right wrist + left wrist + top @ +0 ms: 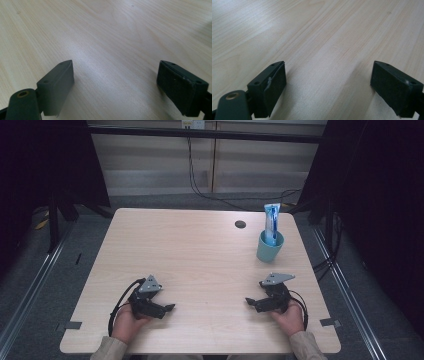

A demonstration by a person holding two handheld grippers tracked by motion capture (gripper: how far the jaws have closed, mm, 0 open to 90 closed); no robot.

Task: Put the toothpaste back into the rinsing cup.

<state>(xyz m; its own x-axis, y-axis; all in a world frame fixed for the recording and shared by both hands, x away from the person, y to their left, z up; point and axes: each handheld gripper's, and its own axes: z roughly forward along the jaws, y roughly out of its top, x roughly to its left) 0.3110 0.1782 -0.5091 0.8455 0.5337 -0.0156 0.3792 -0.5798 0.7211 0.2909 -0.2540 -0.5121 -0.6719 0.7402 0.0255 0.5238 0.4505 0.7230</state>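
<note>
**Toothpaste tube upright in a teal cup, far right**

Toothpaste tube (271, 222), blue and white, stands upright in a teal cup (269, 247) at the far right of the table (200, 255) in the high view, just right of a small dark hole (240, 224). Both tongs rest near the front edge, left tongs (168, 308) and right tongs (249, 302) pointing toward each other, well apart from the cup.

Left gripper view: jaws spread wide over bare wood, nothing between them.

Right gripper view: jaws likewise released, empty, above pale wood grain.
</note>
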